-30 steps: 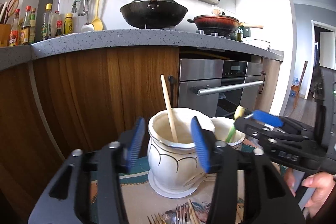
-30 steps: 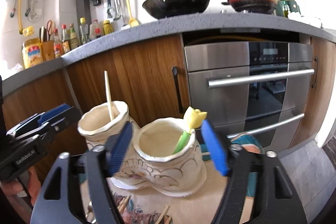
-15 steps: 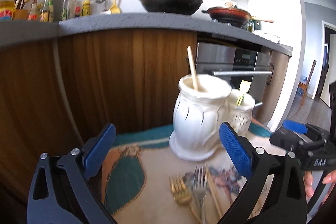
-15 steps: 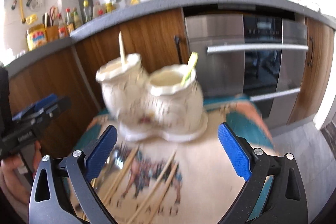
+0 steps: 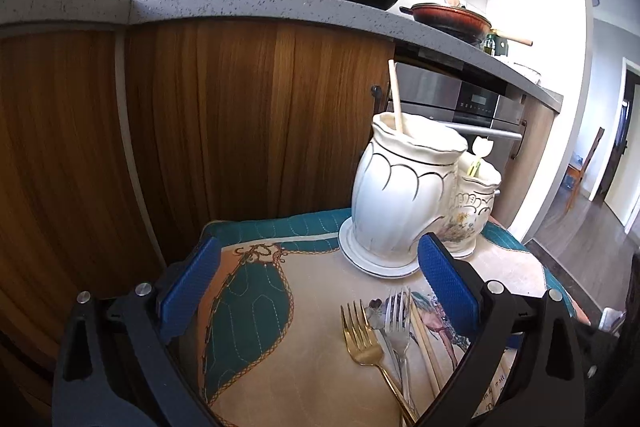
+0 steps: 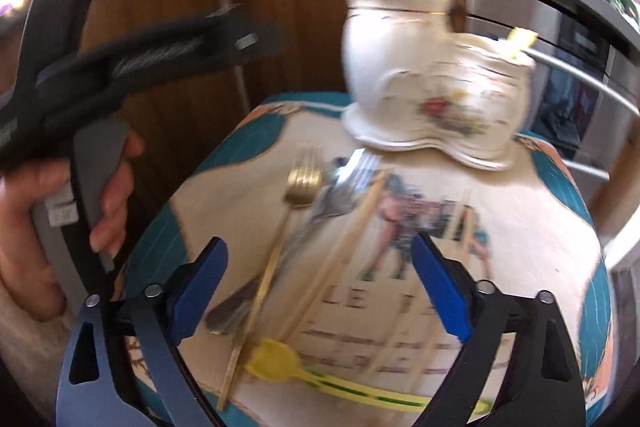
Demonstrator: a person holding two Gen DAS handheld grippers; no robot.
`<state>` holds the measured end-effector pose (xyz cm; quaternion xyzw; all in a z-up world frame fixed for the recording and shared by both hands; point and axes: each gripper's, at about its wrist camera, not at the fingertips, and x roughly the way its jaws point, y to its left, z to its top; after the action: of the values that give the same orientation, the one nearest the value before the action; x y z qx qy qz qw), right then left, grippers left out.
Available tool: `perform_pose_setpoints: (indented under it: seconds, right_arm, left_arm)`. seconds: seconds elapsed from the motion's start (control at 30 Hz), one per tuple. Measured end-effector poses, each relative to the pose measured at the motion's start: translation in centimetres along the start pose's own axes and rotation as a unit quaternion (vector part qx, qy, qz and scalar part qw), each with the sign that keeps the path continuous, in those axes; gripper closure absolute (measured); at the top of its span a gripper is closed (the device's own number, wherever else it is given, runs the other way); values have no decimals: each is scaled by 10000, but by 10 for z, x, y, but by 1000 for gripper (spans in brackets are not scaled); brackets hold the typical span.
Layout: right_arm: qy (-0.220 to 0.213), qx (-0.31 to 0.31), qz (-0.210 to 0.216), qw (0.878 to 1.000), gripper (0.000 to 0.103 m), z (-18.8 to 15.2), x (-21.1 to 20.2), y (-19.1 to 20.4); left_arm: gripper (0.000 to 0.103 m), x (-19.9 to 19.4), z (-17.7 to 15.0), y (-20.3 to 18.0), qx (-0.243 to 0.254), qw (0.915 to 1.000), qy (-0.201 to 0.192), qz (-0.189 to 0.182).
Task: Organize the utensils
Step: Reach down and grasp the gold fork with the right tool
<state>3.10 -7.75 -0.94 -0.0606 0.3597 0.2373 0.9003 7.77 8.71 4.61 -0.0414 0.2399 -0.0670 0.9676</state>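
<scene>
Both tools have pulled back from the two ceramic holders (image 5: 404, 195) at the far side of the bench (image 5: 280, 359). The left tool (image 5: 316, 291) and right tool (image 6: 320, 291) hang released and empty. The gold fork (image 6: 296, 195), silver fork (image 5: 398, 323) and chopsticks (image 6: 340, 247) lie near, so another pickup seems next.

2 jars (image 5: 404, 195) w/ 1 chopstick (image 5: 395, 95) in one, 2 forks (image 5: 362, 335) and approx 4 loose chopsticks (image 6: 348, 235) mid-cloth, 1 yellow utensil (image 6: 280, 361) at near edge.
</scene>
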Motion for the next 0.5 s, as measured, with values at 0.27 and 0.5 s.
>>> perform_pose_setpoints:
  seconds: [0.27,0.5]
  right_arm:
    - [616,-301,-25,9976,76,14,36,27]
    - [898,-470,-228,9946,86,23,56,35]
  left_arm:
    - [6,1,2,18,-322,9994,-21,101]
    - [6,3,4,29,-544,9985,-4,58]
